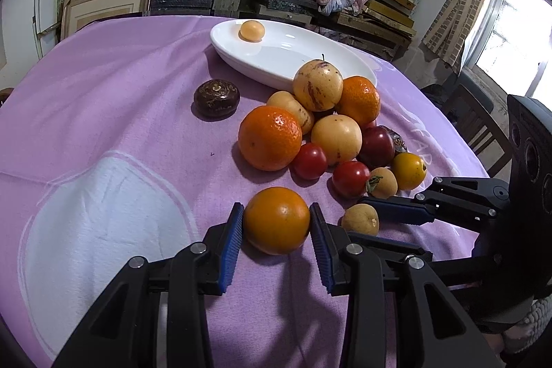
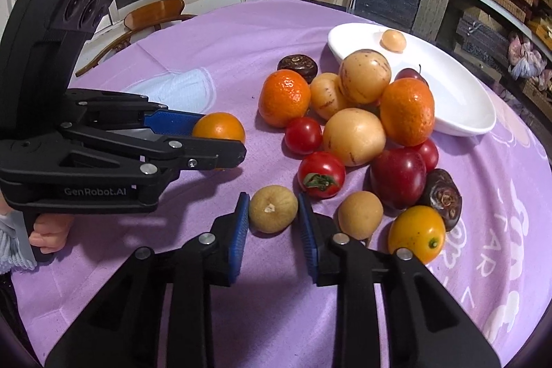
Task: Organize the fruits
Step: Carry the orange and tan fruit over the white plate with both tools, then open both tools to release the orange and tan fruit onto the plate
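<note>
**Two grippers, two fruits, one white dish**

Shelves full of flat boxes stand behind a round table with a purple cloth (image 1: 103, 85). On the left side, the left gripper (image 1: 277, 223) is clamped on an orange fruit (image 1: 277, 220), which sits on the cloth with a blue pad pressed to each side. Next to it, the right gripper (image 2: 273, 216) has its pads squeezed on a small tan fruit (image 2: 273, 208), also down on the cloth. Past them is the pile (image 2: 355, 126): oranges, pale yellow fruits, red tomatoes, a dark plum and brown ones, all touching. Far right and back is the white dish (image 2: 462, 106), holding just one small pale fruit (image 2: 393, 40).

I think the step now is picking up. Both fruits look ready to lift, and the next move is to carry them over the pile to the dish without bumping it.

Some fruits in the pile hide behind others. A hand (image 2: 48, 230) shows only in part, at the picture's edge.
</note>
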